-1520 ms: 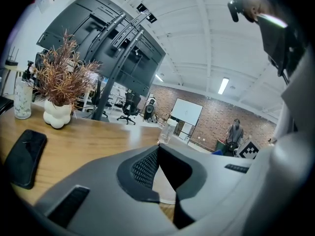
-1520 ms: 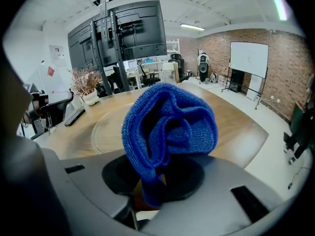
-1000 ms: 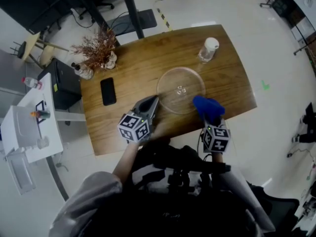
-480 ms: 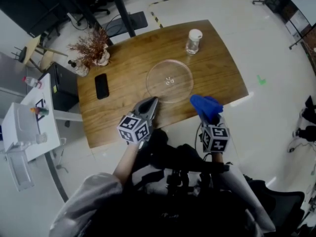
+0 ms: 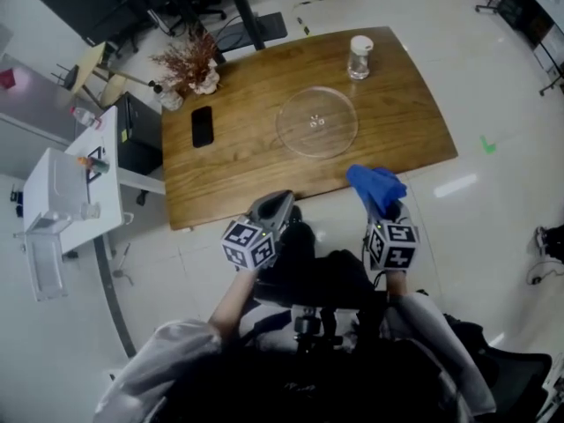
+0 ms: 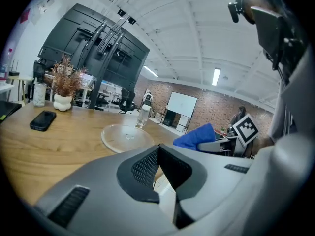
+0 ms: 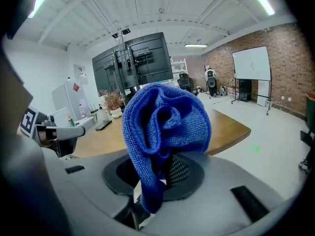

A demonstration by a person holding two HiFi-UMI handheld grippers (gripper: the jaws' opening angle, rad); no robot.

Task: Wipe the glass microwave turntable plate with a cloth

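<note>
The clear glass turntable plate [image 5: 317, 122] lies flat on the wooden table [image 5: 238, 179], right of its middle; the left gripper view shows the plate [image 6: 125, 134] ahead. My right gripper [image 5: 381, 204] is shut on a bunched blue cloth [image 5: 375, 186], which fills the middle of the right gripper view as the cloth [image 7: 165, 124] above my right gripper [image 7: 162, 177]. My left gripper [image 5: 278, 201] is shut with nothing in it; its jaws meet in the left gripper view [image 6: 158, 149]. Both grippers hover off the table's near edge, apart from the plate.
A clear bottle with a white cap [image 5: 359, 57] stands at the table's far right. A black phone [image 5: 202, 126] lies left of the plate, and a dried plant in a white pot [image 5: 189, 64] stands at the far left corner. A white side unit [image 5: 62, 201] stands to the left.
Both grippers have drawn back from the table toward the person and now hang off its near edge. The plate has not moved on the table. The cloth stays in the right gripper.
</note>
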